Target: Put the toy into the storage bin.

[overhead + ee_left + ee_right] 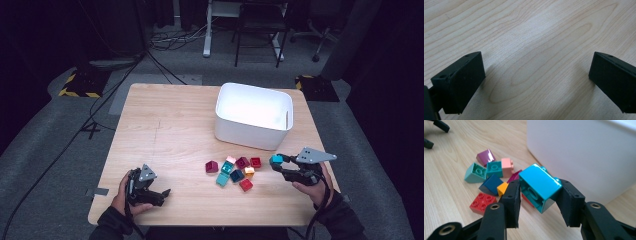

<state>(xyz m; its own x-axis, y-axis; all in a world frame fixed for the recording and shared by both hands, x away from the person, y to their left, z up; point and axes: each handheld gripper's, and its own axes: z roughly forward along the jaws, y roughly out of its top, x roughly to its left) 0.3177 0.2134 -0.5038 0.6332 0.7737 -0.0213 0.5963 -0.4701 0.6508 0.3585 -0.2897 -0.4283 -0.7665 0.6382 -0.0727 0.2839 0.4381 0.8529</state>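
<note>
My right gripper (278, 161) (539, 195) is shut on a turquoise brick (276, 159) (539, 186), held a little above the table right of a pile of bricks (234, 171) (489, 178). The pile holds red, magenta, teal, dark blue, pink and orange pieces. A white bin (253, 115) (584, 152) stands just behind the pile. My left gripper (163, 193) (536, 80) rests near the table's front left edge, jaws wide apart over bare wood with nothing between them.
The wooden table (165, 130) has free room across its left and middle. Beyond it, on the grey floor, lie cables (175, 40) and chair and desk legs (257, 45).
</note>
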